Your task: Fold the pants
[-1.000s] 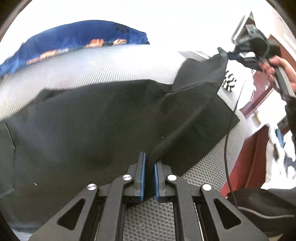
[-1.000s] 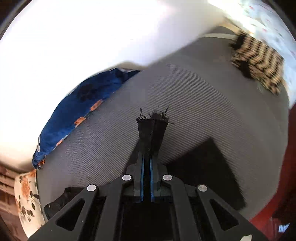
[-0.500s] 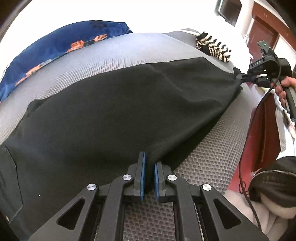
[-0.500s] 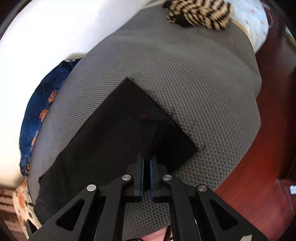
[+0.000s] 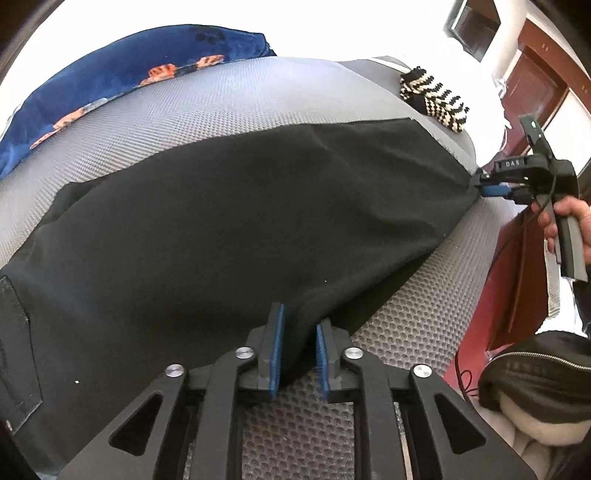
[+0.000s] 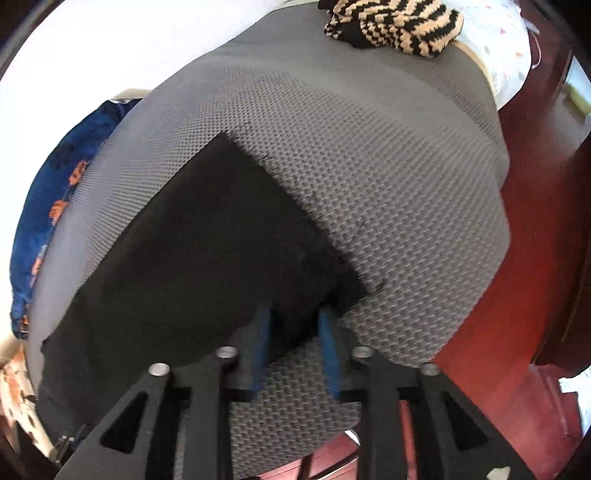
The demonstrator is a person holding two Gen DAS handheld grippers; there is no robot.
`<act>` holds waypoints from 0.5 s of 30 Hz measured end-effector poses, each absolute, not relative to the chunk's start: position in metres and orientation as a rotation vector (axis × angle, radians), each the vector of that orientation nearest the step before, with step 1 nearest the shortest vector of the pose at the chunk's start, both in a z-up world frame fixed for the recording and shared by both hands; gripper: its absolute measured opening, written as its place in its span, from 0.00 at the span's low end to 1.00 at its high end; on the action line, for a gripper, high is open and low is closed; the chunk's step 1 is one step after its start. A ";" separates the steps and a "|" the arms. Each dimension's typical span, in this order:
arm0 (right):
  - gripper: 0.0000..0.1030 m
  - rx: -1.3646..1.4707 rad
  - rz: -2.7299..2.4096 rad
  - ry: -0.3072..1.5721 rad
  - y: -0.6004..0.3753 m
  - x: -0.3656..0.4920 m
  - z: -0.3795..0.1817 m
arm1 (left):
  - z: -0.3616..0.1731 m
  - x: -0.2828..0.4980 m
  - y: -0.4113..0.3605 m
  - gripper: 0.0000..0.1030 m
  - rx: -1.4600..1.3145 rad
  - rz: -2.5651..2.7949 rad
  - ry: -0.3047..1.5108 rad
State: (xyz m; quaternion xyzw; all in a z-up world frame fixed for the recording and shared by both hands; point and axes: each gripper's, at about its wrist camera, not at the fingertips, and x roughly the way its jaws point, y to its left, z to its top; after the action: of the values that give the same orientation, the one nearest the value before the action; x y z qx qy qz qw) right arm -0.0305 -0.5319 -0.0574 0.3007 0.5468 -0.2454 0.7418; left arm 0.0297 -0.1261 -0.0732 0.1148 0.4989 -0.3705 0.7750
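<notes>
Both tongs have just been opening: left tongs (image 5: 297,347) and right tongs (image 6: 295,350) stand narrowly apart w/ the pants (image 5: 229,229) slack between (lowered flat onto the grey mattress (image 6: 369,177) vs a sec ago). Fold laid, probably; next grip.

"DAS" on right gripper (image 5: 484,183)

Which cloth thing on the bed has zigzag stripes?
The knitted black-and-cream piece at the far end of the grey mattress. The black pants are plain, and the blue blanket has orange patches, not stripes.
</notes>
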 end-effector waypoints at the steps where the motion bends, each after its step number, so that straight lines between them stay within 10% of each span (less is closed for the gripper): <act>1: 0.33 0.642 -0.542 1.202 -0.534 -0.031 -0.056 | -0.071 0.031 -0.125 0.22 0.238 -0.804 1.084; 7: 0.35 0.532 -0.544 1.187 -0.549 -0.027 -0.039 | -0.052 0.036 -0.109 0.48 0.144 -0.820 1.080; 15: 0.35 0.478 -0.200 1.102 -0.566 0.034 -0.019 | -0.023 0.065 -0.089 0.53 0.053 -0.688 0.956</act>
State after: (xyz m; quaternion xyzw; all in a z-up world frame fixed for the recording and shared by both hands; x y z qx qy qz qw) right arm 0.0339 -0.5657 -0.0191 0.2244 0.5176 -0.0937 0.8203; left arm 0.0654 -0.0894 -0.0231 0.0250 0.4510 -0.3245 0.8311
